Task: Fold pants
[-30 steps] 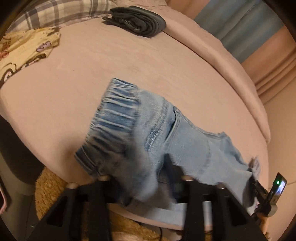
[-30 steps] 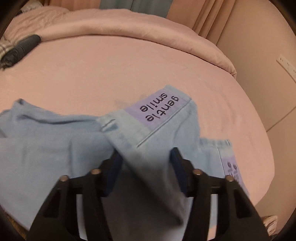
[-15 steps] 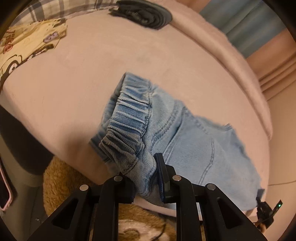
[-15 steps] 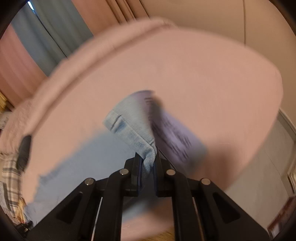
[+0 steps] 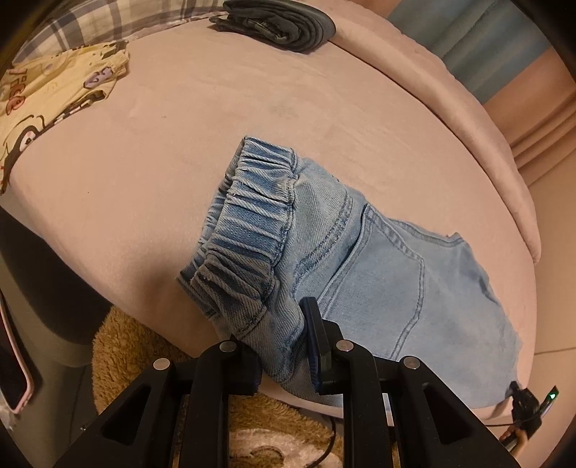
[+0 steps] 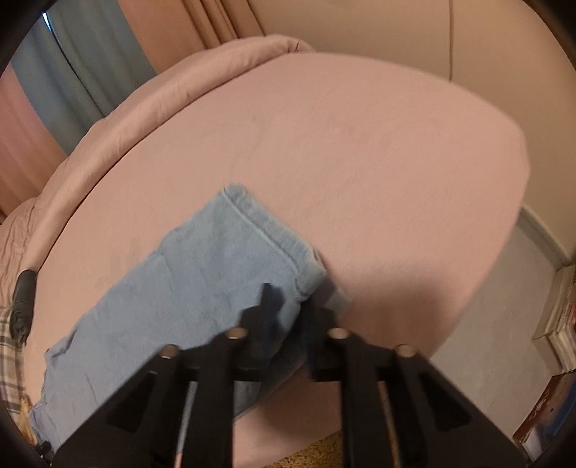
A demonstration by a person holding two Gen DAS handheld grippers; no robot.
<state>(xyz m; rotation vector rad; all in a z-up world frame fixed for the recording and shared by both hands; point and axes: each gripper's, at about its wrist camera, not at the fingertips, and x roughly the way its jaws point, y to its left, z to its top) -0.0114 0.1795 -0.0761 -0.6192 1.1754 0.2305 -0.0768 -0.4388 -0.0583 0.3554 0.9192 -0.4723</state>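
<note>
Left wrist view: compared with half a second ago, the light-blue denim pants (image 5: 360,266) lie a little flatter on the pink bed (image 5: 180,151), the elastic waistband (image 5: 248,230) less bunched and spread further toward the bed's near edge. The left gripper (image 5: 284,345) comes in low from the bed's near edge, pointing across the mattress, its fingers clenched on the waistband corner, which hangs between them over the edge. Beyond lie a folded dark garment (image 5: 277,18), a yellow cartoon-print cloth (image 5: 46,93) and a plaid pillow (image 5: 108,21); a shaggy tan rug (image 5: 133,345) shows below. The other gripper's tip appears at the far right, just off the leg end.

Right wrist view: the blur has eased and the purple label no longer shows; the pants (image 6: 172,288) now lie as a flat strip running away to the left. The right gripper (image 6: 288,313) points across the bed (image 6: 360,162) from its near edge, fingers pinching the hemmed leg end (image 6: 273,237), slightly motion-blurred
</note>
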